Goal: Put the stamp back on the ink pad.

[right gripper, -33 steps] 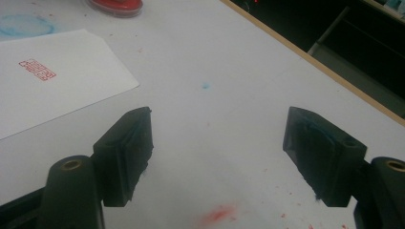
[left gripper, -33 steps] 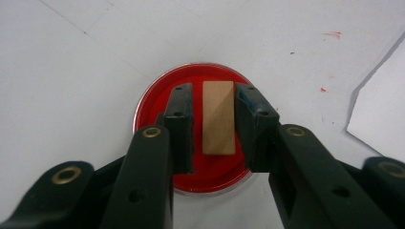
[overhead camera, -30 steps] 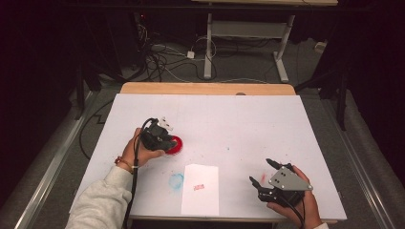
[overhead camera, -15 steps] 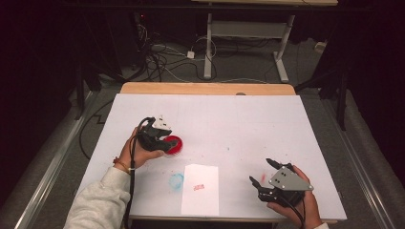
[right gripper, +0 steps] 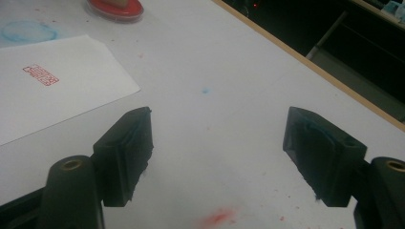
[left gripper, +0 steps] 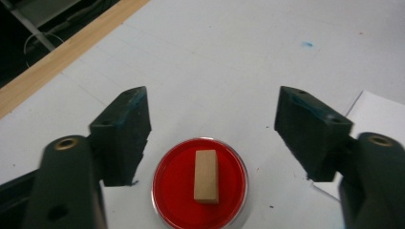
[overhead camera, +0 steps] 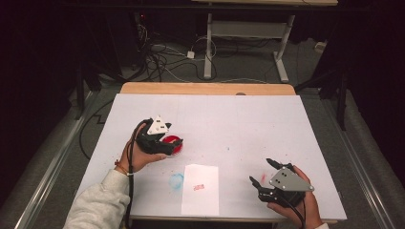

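A round red ink pad lies on the white table, with a small wooden stamp block resting on its middle. My left gripper hovers just above it. Its jaws have just been opening and now stand wide, the block below and between them, untouched by either pad. From above, the left gripper covers part of the ink pad. A white paper sheet bearing a red stamp print lies near the front edge. My right gripper rests open at the front right, holding nothing.
A blue ink smear marks the table left of the paper. In the right gripper view a red smear lies between the jaws, and the wooden table edge runs along the right. Cables and a desk frame sit on the floor beyond.
The left hand has drawn back slightly from the red pad and its jaws look wider apart. The right hand has kept still.
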`<move>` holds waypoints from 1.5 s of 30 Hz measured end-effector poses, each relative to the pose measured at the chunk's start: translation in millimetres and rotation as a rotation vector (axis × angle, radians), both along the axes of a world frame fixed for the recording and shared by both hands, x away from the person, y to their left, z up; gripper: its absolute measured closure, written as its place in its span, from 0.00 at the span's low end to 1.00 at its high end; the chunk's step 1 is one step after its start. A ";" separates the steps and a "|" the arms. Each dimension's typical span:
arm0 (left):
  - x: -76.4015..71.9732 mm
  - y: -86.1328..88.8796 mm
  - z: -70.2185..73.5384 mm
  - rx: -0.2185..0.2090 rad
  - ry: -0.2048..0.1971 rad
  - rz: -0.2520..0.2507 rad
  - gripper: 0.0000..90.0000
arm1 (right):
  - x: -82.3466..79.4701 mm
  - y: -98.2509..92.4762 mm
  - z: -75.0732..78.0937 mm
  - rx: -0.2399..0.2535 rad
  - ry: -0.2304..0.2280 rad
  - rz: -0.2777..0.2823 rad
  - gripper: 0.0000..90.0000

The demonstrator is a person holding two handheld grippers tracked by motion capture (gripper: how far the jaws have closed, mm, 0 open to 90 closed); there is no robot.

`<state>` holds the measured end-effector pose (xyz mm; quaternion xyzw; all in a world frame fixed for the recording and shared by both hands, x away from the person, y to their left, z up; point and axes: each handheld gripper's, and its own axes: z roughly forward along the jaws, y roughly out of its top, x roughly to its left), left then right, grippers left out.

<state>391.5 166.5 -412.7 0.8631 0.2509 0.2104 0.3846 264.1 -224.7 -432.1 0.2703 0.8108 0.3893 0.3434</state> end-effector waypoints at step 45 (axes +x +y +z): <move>-73.3 2.5 -4.4 -0.035 -0.279 -0.014 0.20 | -0.6 -4.0 3.0 0.020 -0.025 -0.020 0.29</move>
